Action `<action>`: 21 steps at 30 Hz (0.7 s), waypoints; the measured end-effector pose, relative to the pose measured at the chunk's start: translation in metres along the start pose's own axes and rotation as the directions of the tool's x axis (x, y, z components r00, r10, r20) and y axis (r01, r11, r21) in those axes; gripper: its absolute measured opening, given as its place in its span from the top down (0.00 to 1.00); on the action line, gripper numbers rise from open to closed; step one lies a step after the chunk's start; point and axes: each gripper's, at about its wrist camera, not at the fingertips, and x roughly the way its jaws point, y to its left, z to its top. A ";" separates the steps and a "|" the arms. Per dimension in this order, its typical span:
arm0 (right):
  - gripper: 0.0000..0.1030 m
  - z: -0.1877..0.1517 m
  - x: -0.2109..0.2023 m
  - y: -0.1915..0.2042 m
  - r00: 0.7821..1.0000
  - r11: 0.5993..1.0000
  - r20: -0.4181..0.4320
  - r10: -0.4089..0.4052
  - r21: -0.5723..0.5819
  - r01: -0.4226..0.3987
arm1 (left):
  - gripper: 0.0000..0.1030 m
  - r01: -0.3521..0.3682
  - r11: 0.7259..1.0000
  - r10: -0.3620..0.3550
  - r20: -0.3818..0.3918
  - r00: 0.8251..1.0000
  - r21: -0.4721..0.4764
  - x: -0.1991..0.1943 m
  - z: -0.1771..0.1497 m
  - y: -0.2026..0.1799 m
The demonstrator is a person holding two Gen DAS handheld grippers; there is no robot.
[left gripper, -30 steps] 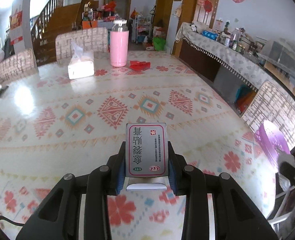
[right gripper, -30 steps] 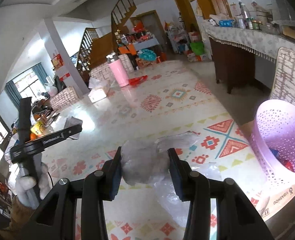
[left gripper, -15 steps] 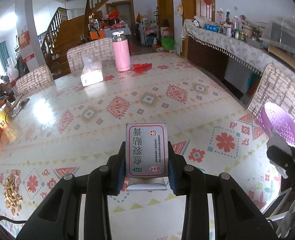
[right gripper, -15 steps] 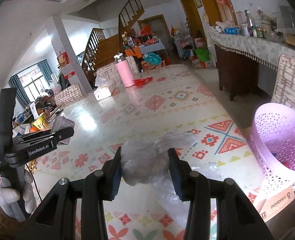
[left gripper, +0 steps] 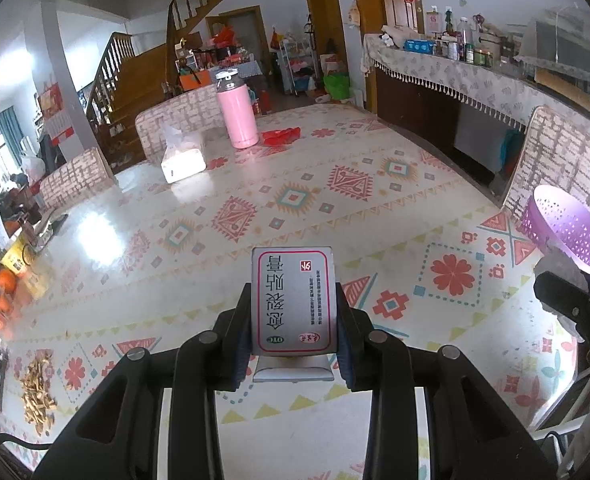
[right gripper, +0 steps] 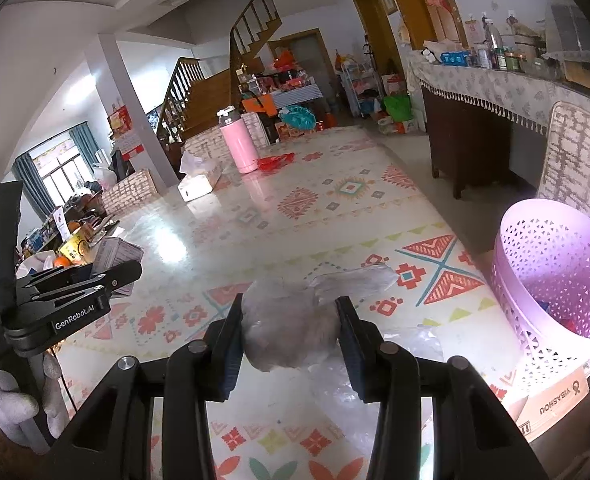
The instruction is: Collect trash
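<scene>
Home (staircase (left gripper: 135, 80), dining table (left gripper: 295, 184))

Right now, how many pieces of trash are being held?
2: a small box in the left hand-held gripper, a crumpled plastic wad in the right hand-held gripper.

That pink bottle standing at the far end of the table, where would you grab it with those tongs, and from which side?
Grip the pink bottle around its straight body, about halfway up, coming in level from the near side. It stands upright, so its smooth round sides face the fingers evenly. I would avoid the narrower grey cap. The tissue box sits to its left and a red wrapper to its right.
</scene>
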 end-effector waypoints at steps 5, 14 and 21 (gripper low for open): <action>0.55 0.002 0.002 -0.007 1.000 1.000 0.001 -0.008 0.011 0.008 | 0.67 -0.003 1.000 0.003 -0.009 1.000 0.016 0.007 0.002 -0.006; 0.54 0.004 0.004 -0.024 1.000 0.999 0.003 -0.021 0.040 0.021 | 0.67 -0.006 0.999 0.007 -0.027 1.000 0.050 0.020 0.006 -0.021; 0.54 0.005 0.003 -0.039 1.000 0.998 0.008 -0.028 0.063 0.028 | 0.67 -0.008 0.997 0.011 -0.040 0.999 0.075 0.028 0.009 -0.034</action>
